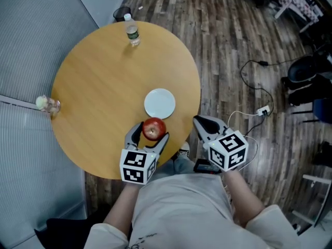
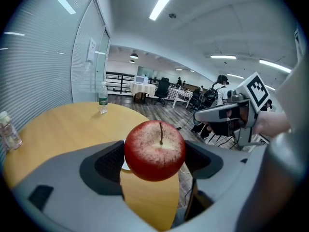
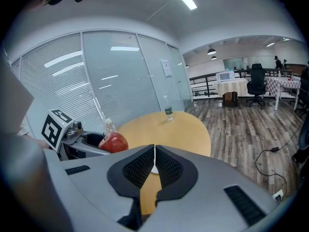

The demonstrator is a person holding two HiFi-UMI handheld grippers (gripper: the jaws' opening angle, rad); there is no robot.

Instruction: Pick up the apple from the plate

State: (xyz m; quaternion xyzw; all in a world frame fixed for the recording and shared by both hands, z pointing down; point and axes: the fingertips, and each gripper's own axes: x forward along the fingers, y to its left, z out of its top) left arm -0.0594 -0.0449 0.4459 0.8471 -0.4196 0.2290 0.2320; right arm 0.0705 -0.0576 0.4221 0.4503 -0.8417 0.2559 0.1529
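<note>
A red apple (image 1: 154, 128) with a stem is clamped between the jaws of my left gripper (image 1: 151, 130), held above the round wooden table's near edge. It fills the left gripper view as the apple (image 2: 154, 150), and in the right gripper view the apple (image 3: 114, 142) shows at left. The white plate (image 1: 160, 103) lies bare on the table just beyond the apple. My right gripper (image 1: 201, 122) hangs off the table's right edge, its jaws shut with nothing between them; in its own view the right gripper (image 3: 154, 166) points over the table.
The round wooden table (image 1: 98, 87) carries a plastic water bottle (image 1: 132, 33) at its far side and a small clear bottle (image 1: 48, 104) at its left rim. Glass partition walls stand to the left. Cables and a power strip (image 1: 263, 110) lie on the wood floor at right.
</note>
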